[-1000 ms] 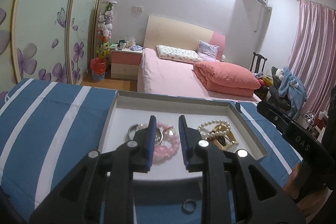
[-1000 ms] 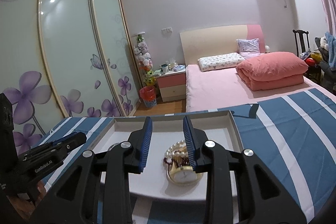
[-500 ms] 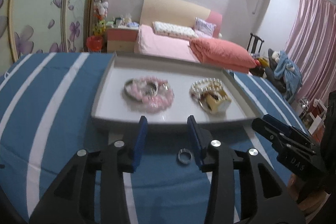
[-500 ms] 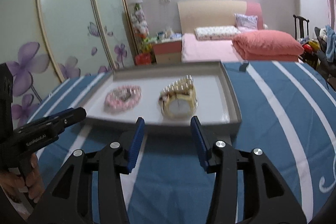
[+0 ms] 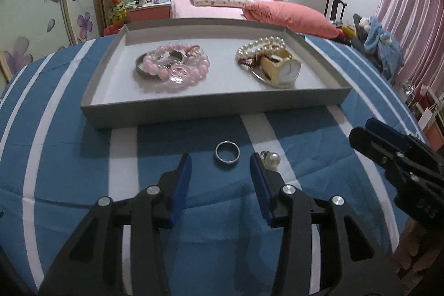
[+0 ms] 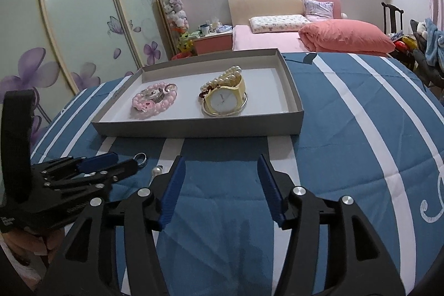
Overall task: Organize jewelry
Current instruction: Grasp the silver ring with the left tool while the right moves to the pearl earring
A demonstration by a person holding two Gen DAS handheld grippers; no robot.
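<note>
Left wrist view: striped blue desk (image 5: 83, 171). One tray (image 5: 194, 110) contains a pink bracelet (image 5: 180, 65), pearl strand (image 5: 258, 46) and watch (image 5: 283, 68). One ring (image 5: 227, 153) and one pearl earring (image 5: 270, 158) lie loose before it; left tongs (image 5: 220, 165) wide, empty.

Right wrist view: same tray (image 6: 194, 128); right tongs (image 6: 220, 169) wide, empty, over bare cloth.

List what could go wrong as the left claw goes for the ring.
1. The ring lies flat on soft cloth; the open left claw may press it in or flick it away.
2. The pearl sits right beside the claw's right finger and could get knocked off.
3. The right claw hovers close by; the two could collide.
</note>
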